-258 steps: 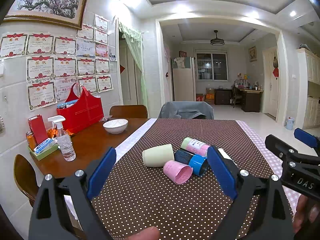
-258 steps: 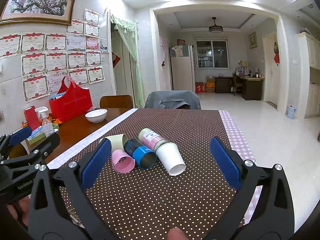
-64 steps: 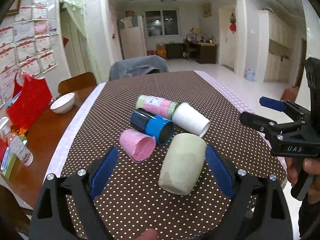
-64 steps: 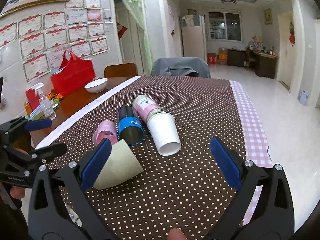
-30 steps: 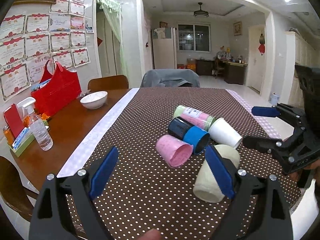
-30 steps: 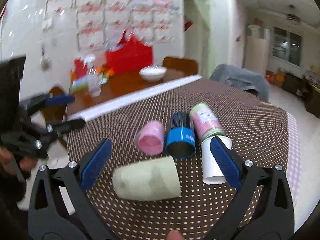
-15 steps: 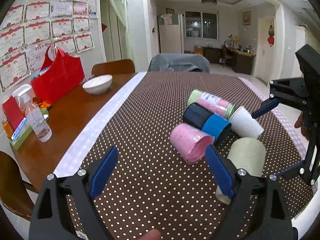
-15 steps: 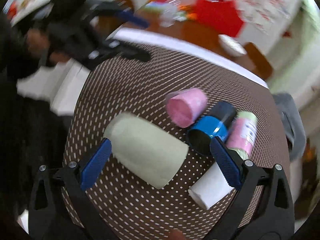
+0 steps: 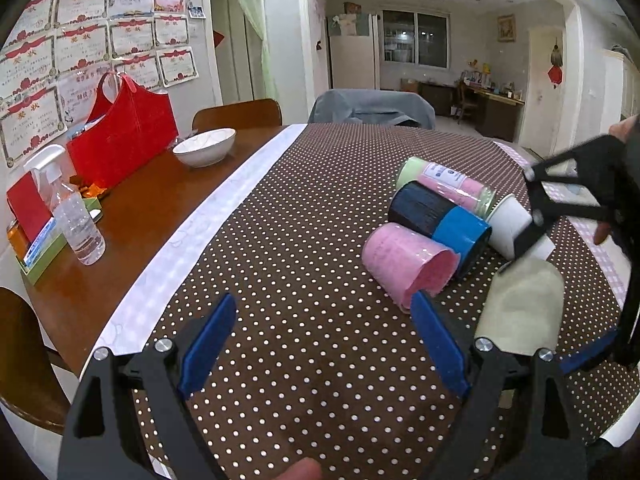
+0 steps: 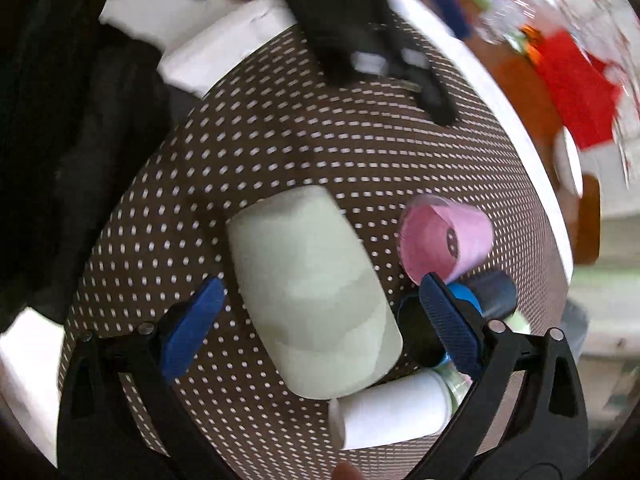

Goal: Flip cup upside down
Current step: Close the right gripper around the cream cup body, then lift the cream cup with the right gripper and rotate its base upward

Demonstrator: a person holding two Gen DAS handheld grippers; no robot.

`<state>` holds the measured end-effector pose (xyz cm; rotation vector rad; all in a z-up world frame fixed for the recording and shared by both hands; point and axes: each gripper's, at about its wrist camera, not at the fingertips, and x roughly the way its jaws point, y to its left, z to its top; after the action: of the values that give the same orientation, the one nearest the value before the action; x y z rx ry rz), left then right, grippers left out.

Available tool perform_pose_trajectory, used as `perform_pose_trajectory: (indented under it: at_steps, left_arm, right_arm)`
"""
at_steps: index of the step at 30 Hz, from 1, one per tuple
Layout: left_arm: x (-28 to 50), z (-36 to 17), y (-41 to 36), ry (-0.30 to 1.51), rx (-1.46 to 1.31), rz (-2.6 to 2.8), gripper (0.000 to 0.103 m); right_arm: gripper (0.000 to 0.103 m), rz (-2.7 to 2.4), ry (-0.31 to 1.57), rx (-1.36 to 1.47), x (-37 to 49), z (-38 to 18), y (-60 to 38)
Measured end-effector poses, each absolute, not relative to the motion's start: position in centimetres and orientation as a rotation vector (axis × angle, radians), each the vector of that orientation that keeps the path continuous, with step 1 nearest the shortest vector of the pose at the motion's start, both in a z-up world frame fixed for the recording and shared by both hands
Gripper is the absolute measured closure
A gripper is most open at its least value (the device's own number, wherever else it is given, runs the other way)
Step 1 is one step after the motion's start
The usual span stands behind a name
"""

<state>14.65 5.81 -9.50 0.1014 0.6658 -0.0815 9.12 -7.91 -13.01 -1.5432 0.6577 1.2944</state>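
Observation:
A pale green cup (image 10: 312, 300) lies on its side on the brown dotted tablecloth (image 10: 280, 152). My right gripper (image 10: 320, 320) is open and points down at it, one blue pad on each side, apart from the cup. In the left wrist view the same cup (image 9: 520, 308) lies at the right, with the right gripper (image 9: 568, 280) above it. My left gripper (image 9: 324, 344) is open and empty over bare cloth, left of the cup.
A pink cup (image 9: 408, 264), a black and blue cup (image 9: 440, 220), a green and pink cup (image 9: 448, 184) and a white cup (image 9: 516, 232) lie together. On the wooden table (image 9: 132, 216) stand a white bowl (image 9: 204, 152), a red bag (image 9: 124, 144) and a spray bottle (image 9: 76, 216).
My right gripper has swung over the pale green cup and tilted down, so its pads straddle it. My left gripper has moved left, away from the cup.

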Motion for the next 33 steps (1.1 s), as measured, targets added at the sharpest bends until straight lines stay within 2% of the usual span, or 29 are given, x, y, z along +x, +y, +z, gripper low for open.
perform_pose_trajectory:
  at_steps: [12,15,16,19,23,33]
  left_arm:
    - [15.9,-11.6,6.6,0.708,0.079,-0.105,0.015]
    - [16.0,-11.9,6.9,0.716,0.061,-0.104,0.015]
    - [16.0,-12.0,7.0,0.717,0.055,-0.104,0.015]
    - [16.0,-12.1,7.2,0.717,0.048,-0.101,0.015]
    - [15.9,-12.2,6.9,0.716,0.047,-0.108,0.016]
    - [14.1,-11.4,5.9,0.671,0.05,-0.154,0.016]
  right_arm:
    - [0.013,1.313,0.647,-1.716,8.3,-15.5,-6.0]
    - [0.022,1.312,0.663,-1.75,8.3,-16.2,-5.6]
    - [0.029,1.31,0.676,-1.763,8.2,-16.5,-5.6]
    - [0.029,1.293,0.688,-1.755,8.2,-16.7,-5.7]
    - [0.029,1.243,0.744,-1.627,9.6,-15.9,-5.6]
    - [0.029,1.069,0.833,-1.056,13.7,-11.4,-8.6]
